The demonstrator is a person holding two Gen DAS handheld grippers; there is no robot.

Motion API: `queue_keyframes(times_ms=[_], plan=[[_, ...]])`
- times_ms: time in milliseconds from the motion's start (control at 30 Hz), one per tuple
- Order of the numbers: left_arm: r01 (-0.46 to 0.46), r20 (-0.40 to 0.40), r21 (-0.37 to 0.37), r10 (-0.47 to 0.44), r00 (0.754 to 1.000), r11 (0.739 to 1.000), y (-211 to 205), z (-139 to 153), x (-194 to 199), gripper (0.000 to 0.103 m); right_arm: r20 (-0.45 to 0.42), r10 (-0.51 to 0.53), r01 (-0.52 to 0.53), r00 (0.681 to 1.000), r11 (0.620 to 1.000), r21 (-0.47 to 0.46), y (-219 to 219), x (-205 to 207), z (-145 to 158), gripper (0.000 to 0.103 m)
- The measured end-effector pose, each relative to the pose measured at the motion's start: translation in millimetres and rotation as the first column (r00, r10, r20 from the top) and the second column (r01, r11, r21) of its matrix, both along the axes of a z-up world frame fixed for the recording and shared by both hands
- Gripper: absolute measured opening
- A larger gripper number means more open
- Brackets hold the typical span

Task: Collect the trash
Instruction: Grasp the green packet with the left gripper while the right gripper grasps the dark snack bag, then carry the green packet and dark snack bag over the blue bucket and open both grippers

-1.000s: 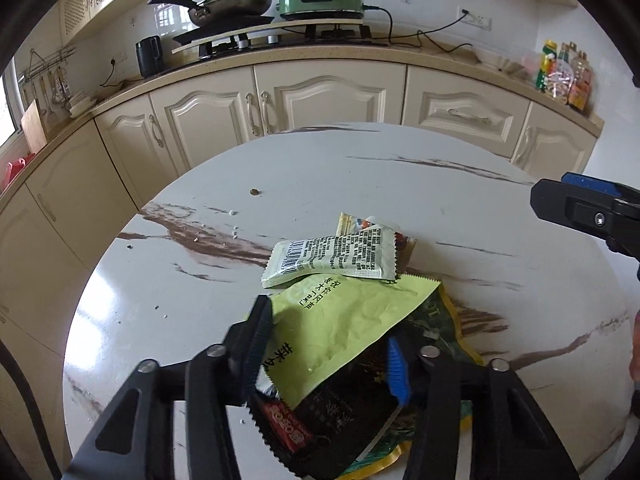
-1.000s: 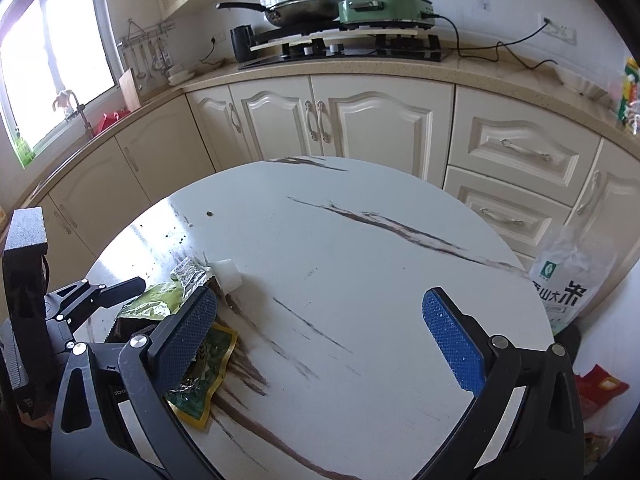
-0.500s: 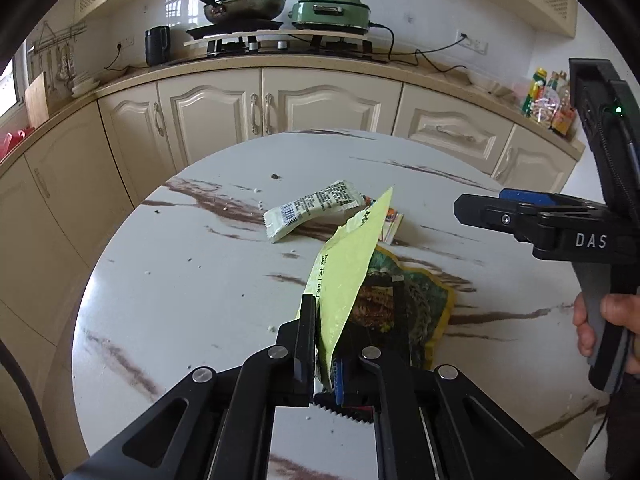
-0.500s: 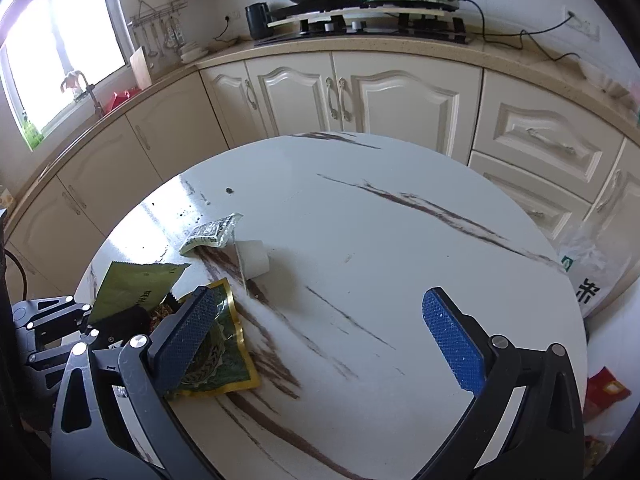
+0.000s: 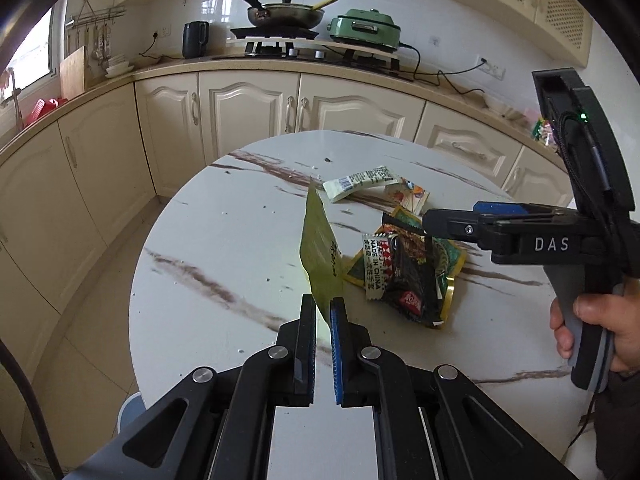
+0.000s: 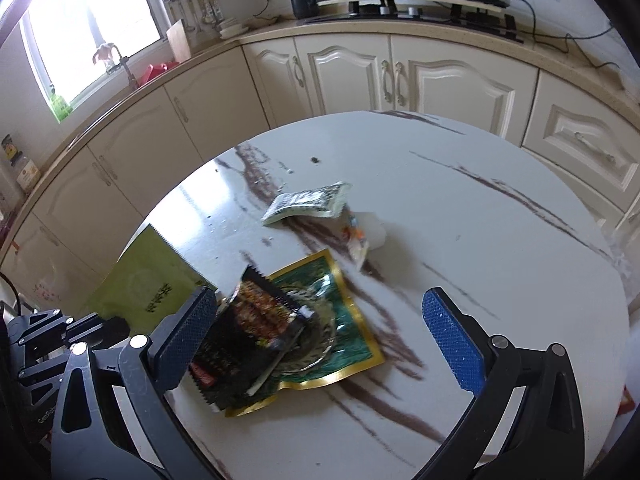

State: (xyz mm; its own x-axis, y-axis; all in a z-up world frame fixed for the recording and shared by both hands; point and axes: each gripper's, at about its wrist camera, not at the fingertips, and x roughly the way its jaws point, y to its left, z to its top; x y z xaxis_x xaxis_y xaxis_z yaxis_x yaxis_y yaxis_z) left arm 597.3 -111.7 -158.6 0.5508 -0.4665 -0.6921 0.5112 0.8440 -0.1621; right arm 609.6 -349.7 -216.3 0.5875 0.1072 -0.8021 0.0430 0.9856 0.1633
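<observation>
From the left wrist camera, the left gripper [image 5: 322, 312] is closed tight on the bottom edge of a green wrapper [image 5: 320, 248], which stands edge-on above the round table [image 5: 224, 248], while a black snack bag [image 5: 404, 276] lies just right of that wrapper, and a white packet [image 5: 360, 188] lies beyond it. From the right wrist camera, the right gripper [image 6: 320, 320] is wide open and empty over the black snack bag [image 6: 244, 328], which rests on a green-and-gold bag [image 6: 340, 320]; the green wrapper [image 6: 148, 284] is just left of it, off the table edge.

Glossy marble-look table [image 5: 224, 240], shiny foil wrappers [image 6: 332, 320], matt black plastic gripper frames.
</observation>
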Motion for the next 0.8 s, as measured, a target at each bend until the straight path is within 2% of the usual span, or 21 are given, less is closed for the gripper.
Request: queue_keyframes(times_ms=[133,233,267,300,400,433,667,733,767,800], plan=[[0.006,-0.009,-0.049,-0.006,1.000,0.999,-2.0,-0.1,0.4,0.005,0.011,0.000,0.000,1.000,1.000,-0.026,22.4,-12.6,-5.4,0.103],[-0.008,0.006,-0.031,0.008,1.000,1.000,-8.6,-1.2,8.4,0.006,0.001,0.010,-0.009,1.000,0.999,-0.042,37.0,-12.9,-10.9,0.102],[-0.019,0.012,-0.021,0.019,1.000,1.000,-10.8,-2.9,11.6,0.007,-0.005,-0.005,0.005,1.000,0.999,-0.039,37.7,-11.4,-12.5,0.100],[-0.018,0.006,-0.020,0.018,1.000,1.000,-13.0,-5.7,15.4,0.007,-0.008,-0.016,0.016,1.000,0.999,-0.031,35.9,-10.1,-13.4,0.092],[-0.003,0.003,0.000,0.003,1.000,1.000,-18.7,-12.4,16.9,0.003,-0.034,-0.036,0.035,0.999,0.999,-0.023,33.1,-7.7,-17.8,0.083],[-0.010,0.013,0.010,0.010,1.000,1.000,-19.4,-11.4,16.5,0.000,-0.036,-0.039,0.038,0.999,0.999,-0.020,33.2,-8.1,-18.2,0.083],[-0.010,0.030,-0.004,0.010,1.000,1.000,3.0,-5.3,-9.6,0.000,-0.019,-0.006,0.004,1.000,0.997,-0.071,56.3,-10.8,-9.9,0.082],[-0.008,0.011,-0.021,0.008,1.000,1.000,13.3,-3.7,-15.0,0.000,-0.042,0.014,-0.018,0.999,0.995,-0.100,65.7,-6.4,-13.3,0.074],[-0.014,0.004,-0.022,0.014,1.000,1.000,17.4,-3.2,-18.5,0.000,-0.061,0.019,-0.025,0.998,0.996,-0.090,66.3,-4.7,-17.0,0.057],[-0.011,0.006,-0.015,0.011,1.000,1.000,20.6,-1.9,-23.6,0.000,-0.068,0.016,-0.022,0.998,0.996,-0.089,65.5,-4.0,-19.9,0.046]])
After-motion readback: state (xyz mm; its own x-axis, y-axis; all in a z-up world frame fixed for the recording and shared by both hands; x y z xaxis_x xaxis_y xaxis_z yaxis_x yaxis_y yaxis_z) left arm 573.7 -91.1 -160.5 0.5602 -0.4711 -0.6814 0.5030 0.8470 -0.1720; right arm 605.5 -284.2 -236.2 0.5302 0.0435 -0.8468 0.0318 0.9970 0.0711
